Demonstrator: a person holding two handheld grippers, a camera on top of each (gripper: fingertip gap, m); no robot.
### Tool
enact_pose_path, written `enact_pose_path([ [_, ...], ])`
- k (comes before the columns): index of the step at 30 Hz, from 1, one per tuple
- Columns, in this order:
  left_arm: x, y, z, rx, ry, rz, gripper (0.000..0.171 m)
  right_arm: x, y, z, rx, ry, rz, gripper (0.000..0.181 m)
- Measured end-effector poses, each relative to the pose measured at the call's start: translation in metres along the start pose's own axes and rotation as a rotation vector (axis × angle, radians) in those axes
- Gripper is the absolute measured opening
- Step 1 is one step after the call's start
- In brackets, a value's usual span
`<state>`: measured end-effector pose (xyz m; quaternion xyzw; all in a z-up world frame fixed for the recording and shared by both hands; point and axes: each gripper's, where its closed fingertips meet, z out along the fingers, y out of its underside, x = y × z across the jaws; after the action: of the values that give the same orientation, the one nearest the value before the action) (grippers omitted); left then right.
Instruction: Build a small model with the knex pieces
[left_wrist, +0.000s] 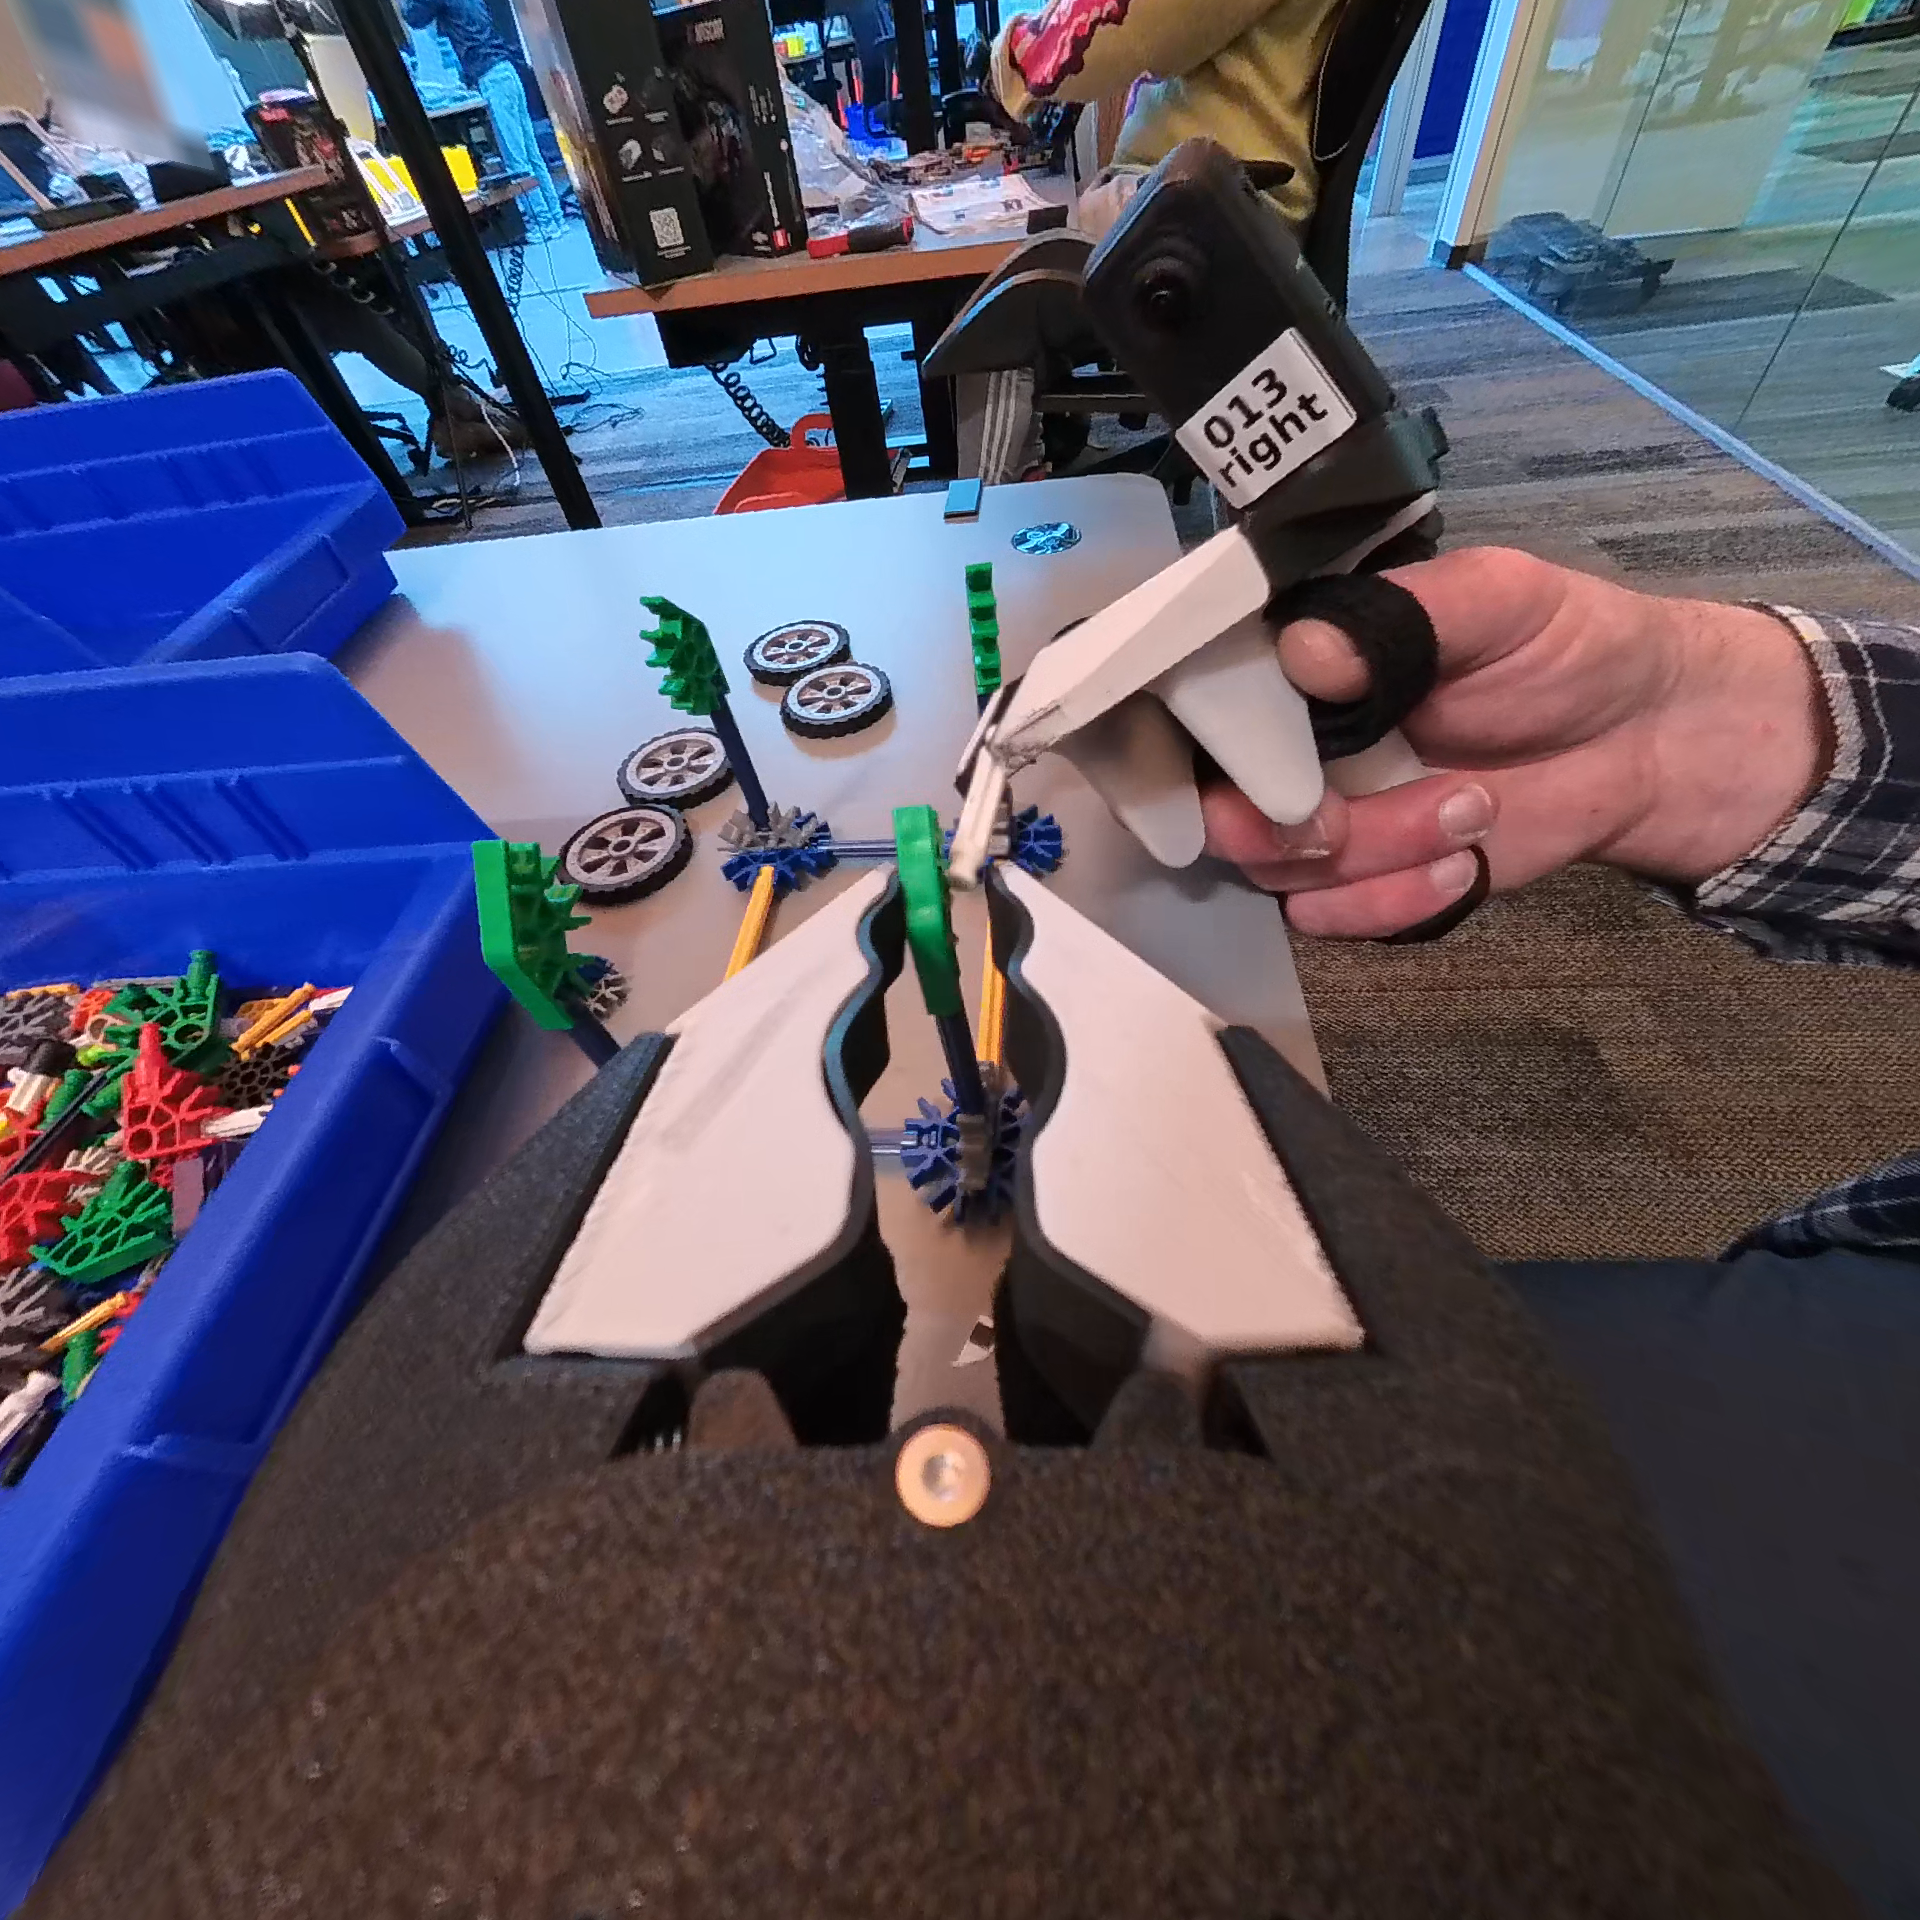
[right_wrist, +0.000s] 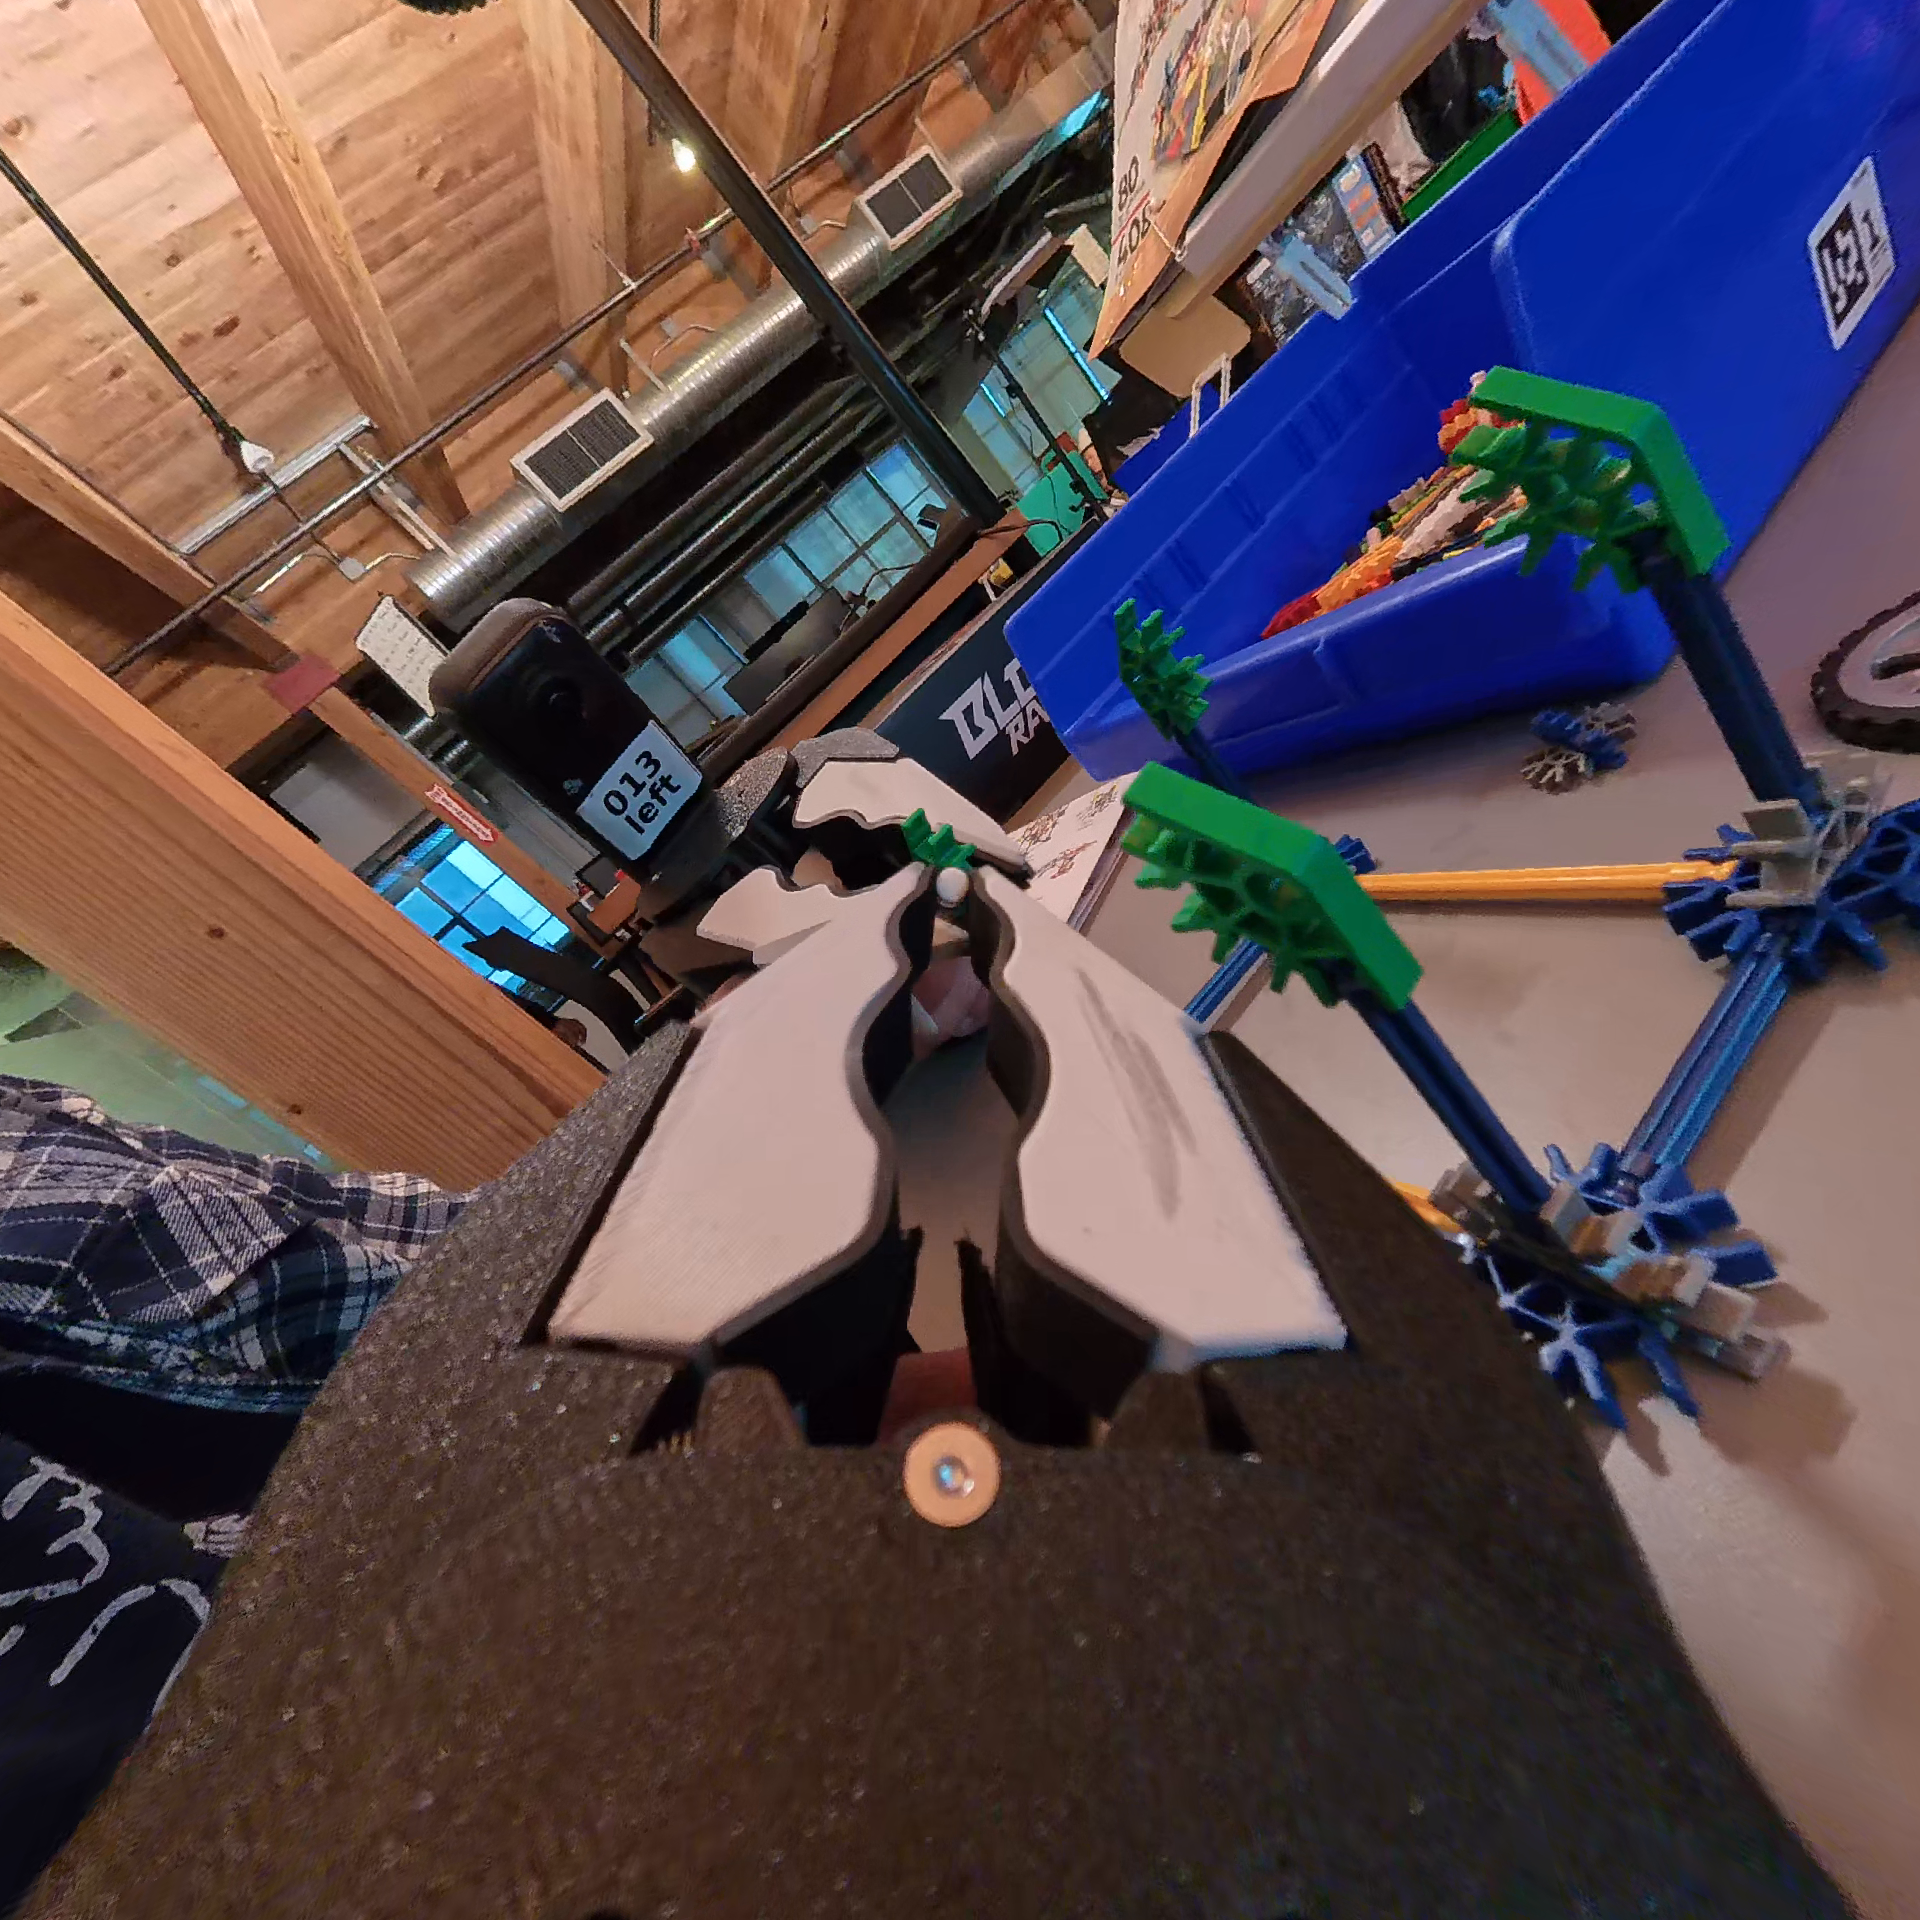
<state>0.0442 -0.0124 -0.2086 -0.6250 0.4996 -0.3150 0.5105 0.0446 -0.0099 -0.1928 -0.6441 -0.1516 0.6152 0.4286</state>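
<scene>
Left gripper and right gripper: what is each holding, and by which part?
Left gripper clamps the green connector by its flat faces. Right gripper pinches a white rod near its end.

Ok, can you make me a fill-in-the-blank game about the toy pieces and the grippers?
1. The left gripper is shut on a ____ connector.
2. The right gripper pinches a small ____ rod.
3. ____ loose wheels lie on the table.
4. The bin of loose pieces is ____.

Missing words: green; white; four; blue
</scene>
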Motion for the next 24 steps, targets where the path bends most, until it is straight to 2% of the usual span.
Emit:
enact_pose_path([
  [19, 0.0015, -0.0001, 0.0000, 0.003, 0.025, 0.012, 0.006, 0.0083, 0.0022, 0.0021, -0.007, 0.045, 0.066, 0.007],
  [24, 0.0022, -0.0004, -0.0008, 0.003, 0.031, 0.021, 0.006, 0.0079, 0.0028, 0.0020, -0.003, 0.063, 0.036, 0.008],
])
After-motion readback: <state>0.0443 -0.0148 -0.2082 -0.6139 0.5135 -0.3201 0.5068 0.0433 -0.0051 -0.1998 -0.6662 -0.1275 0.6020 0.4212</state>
